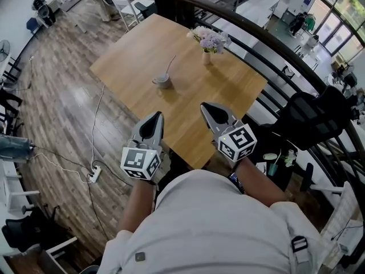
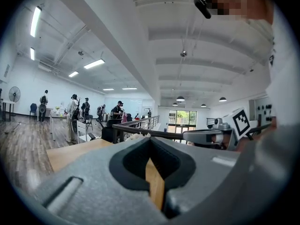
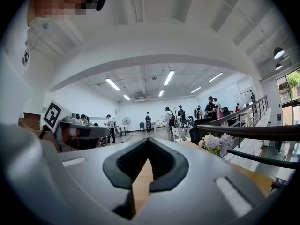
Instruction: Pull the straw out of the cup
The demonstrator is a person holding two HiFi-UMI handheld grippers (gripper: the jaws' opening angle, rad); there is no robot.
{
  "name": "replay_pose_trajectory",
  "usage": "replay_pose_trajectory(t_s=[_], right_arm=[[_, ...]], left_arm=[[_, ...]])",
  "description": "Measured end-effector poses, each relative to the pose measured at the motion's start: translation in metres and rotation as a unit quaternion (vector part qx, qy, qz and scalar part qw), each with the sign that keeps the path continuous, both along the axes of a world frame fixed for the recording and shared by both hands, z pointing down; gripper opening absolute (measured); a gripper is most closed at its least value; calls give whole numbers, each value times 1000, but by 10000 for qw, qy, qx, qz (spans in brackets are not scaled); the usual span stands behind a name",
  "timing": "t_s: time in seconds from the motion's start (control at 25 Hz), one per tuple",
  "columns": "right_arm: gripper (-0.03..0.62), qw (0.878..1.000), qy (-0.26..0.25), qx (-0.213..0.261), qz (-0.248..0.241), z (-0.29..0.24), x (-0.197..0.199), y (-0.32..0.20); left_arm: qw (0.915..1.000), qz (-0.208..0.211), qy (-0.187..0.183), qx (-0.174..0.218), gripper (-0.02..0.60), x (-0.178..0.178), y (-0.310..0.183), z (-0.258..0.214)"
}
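Straw: head view; leaning in the cup, which is standing mid-worktop.
Left hand-held gripper: left gripper view; jaws meeting, holding nothing.
Right hand-held gripper: right gripper view; jaws meeting, holding nothing.

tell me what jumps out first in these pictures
A grey cup with a straw leaning in it stands alone in the middle of the wooden table, a vase of pale flowers near its far edge. At the near edge, the left hand-held gripper and right hand-held gripper point toward the cup, jaws together and empty.
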State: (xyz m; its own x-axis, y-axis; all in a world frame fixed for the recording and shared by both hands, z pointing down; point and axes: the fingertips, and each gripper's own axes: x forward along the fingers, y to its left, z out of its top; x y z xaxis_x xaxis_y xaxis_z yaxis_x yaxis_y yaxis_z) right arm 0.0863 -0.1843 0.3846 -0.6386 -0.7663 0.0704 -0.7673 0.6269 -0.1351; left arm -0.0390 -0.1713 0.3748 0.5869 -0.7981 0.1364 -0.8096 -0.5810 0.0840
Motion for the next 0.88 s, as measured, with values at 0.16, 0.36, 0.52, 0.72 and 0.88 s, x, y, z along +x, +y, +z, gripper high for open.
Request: replay_pose_trajectory(t_s=[0.16, 0.36, 0.52, 0.72, 0.88], right_arm=[[9, 9998, 50, -144, 104, 7, -3, -23], [14, 9993, 56, -335, 179, 21, -15, -62], [32, 9986, 47, -494, 169, 34, -31, -93], [54, 9973, -32, -702, 210, 57, -52, -136], [75, 9940, -89, -1055, 282, 86, -64, -170]], left_arm=[[9999, 142, 18, -72, 5, -1, -27, 4], [9994, 260, 5, -207, 5, -11, -66, 16], [9988, 336, -6, -355, 5, -22, -97, 29], [9976, 445, -24, -539, 5, -35, -136, 50], [9962, 521, -45, -699, 5, -46, -166, 70]])
